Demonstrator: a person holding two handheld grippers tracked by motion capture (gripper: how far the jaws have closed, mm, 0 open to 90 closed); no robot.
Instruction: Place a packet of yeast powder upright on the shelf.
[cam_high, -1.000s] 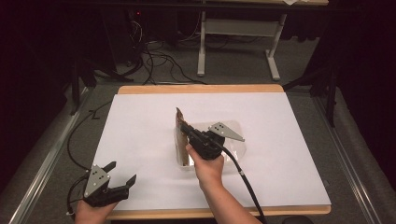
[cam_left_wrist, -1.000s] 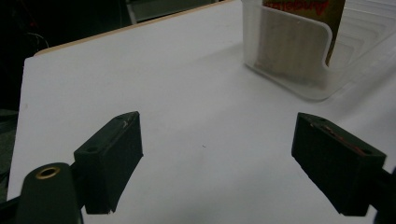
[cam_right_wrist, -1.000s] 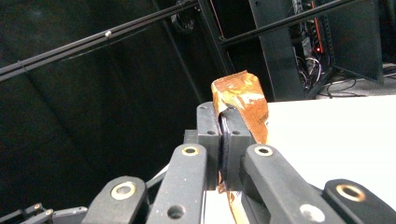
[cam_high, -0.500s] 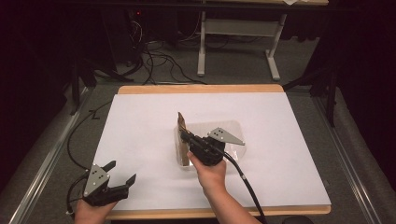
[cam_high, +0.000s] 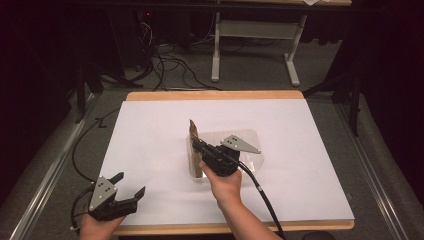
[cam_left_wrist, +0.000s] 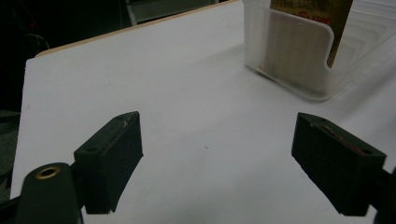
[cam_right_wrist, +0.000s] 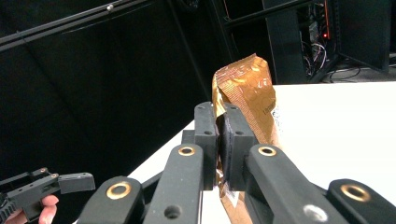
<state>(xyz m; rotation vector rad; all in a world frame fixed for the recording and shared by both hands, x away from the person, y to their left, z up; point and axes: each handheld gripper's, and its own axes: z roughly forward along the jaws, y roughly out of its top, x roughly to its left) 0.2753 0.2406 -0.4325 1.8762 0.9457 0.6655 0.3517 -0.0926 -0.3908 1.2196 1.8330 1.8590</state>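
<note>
1. left claw (cam_high: 131, 194): at the near left corner of the counter (cam_high: 150, 130), held in a hand (cam_high: 97, 227), jaws wide apart with nothing between them. in the left gripper view the bare white counter surface lies between its jaws; it touches nothing. judged idle.

2. right claw (cam_high: 196, 143): near the middle of the counter, held in a hand (cam_high: 226, 186) with the cable (cam_high: 260, 192) trailing back toward the near edge. in the right gripper view the jaws are pressed together on a gold-brown foil packet (cam_right_wrist: 247, 91), gripping it partway up, with crinkled foil above and below the pads.

3. foil packet (cam_high: 194, 134): stands roughly upright, pinched in the right claw, its lower end down inside a clear plastic tray (cam_high: 250, 160) at the tray's left end. in the left gripper view the packet (cam_left_wrist: 343, 28) shows behind the tray's (cam_left_wrist: 289, 51) translucent wall. whether its lower edge rests on the tray floor cannot be told.

4. tray: sits flat on the counter, just beside and partly under the right claw; no other contents can be made out.

5. progress, as a judgement: the packet is gripped and partly within the tray. whether it is going in or coming out cannot be settled from the pictures. either way, the move is mid-course; release or full lift remains.

6. beyond the counter: dark floor, cables, a metal table frame (cam_high: 250, 50).
</note>
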